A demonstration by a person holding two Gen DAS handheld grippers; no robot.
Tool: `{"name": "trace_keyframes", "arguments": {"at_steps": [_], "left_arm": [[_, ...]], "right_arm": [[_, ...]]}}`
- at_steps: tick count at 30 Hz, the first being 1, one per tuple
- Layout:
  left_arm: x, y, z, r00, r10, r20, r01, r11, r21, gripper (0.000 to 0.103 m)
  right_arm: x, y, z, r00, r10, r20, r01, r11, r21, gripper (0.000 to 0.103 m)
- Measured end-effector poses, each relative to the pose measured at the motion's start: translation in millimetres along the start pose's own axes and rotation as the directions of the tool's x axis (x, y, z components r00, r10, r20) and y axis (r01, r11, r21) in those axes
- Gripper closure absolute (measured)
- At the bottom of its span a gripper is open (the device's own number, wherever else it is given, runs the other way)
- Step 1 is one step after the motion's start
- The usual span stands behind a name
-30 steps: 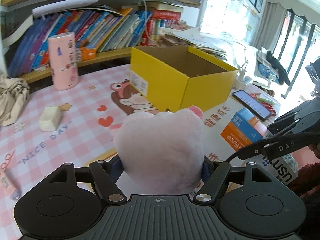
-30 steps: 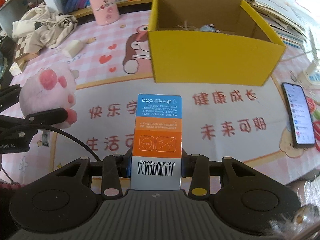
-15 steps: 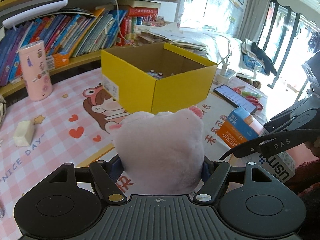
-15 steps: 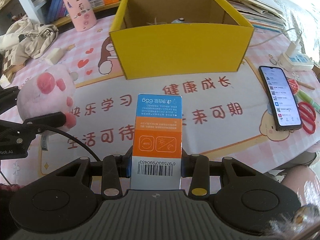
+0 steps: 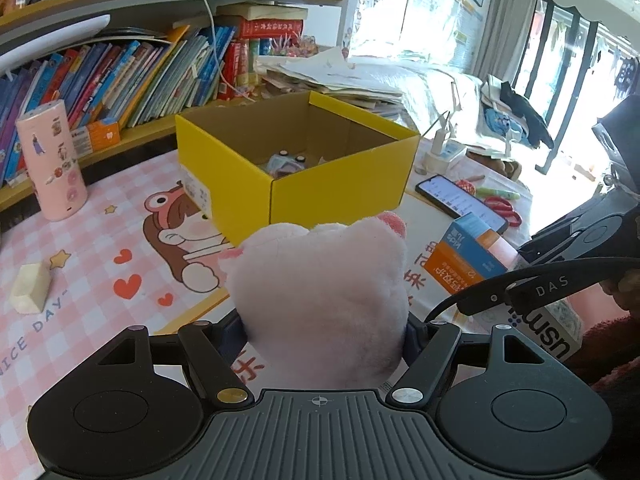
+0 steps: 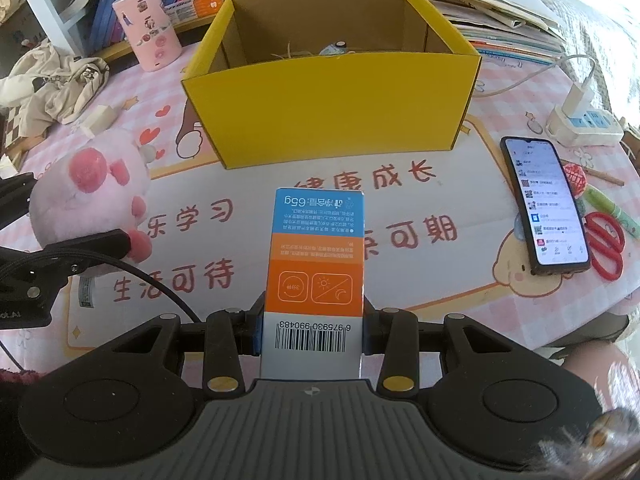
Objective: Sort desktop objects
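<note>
Above the desk mat, short of the yellow box [image 6: 332,100], I carry one item in each hand.

My left gripper [image 5: 324,332] clamps the pink plush toy [image 5: 320,300]; my right gripper [image 6: 314,332] pinches the blue-and-orange carton [image 6: 318,252]. I judge this the transport step; next, lift each past the near wall, then release inside.

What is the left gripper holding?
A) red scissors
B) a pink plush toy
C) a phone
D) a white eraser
B: the left gripper is closed on the pink plush toy, which fills the space between its fingers, while the phone and red scissors lie on the desk mat and the white eraser sits off to the side.
</note>
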State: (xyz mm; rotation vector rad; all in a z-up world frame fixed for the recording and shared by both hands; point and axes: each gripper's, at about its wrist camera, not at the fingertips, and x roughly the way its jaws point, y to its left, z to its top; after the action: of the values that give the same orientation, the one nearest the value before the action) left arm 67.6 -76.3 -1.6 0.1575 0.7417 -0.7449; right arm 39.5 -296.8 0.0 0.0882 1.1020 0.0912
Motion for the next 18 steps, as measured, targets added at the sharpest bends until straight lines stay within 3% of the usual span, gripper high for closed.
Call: {"name": "trace_keyframes", "arguments": {"at_steps": [18], "left_arm": [[23, -38, 24, 0.999, 0.049, 0.013, -0.049, 0.999, -0.004, 0.029]], "right_arm": [[7, -43, 23, 0.999, 0.048, -0.004, -0.048, 0.997, -0.067, 0.065]]}}
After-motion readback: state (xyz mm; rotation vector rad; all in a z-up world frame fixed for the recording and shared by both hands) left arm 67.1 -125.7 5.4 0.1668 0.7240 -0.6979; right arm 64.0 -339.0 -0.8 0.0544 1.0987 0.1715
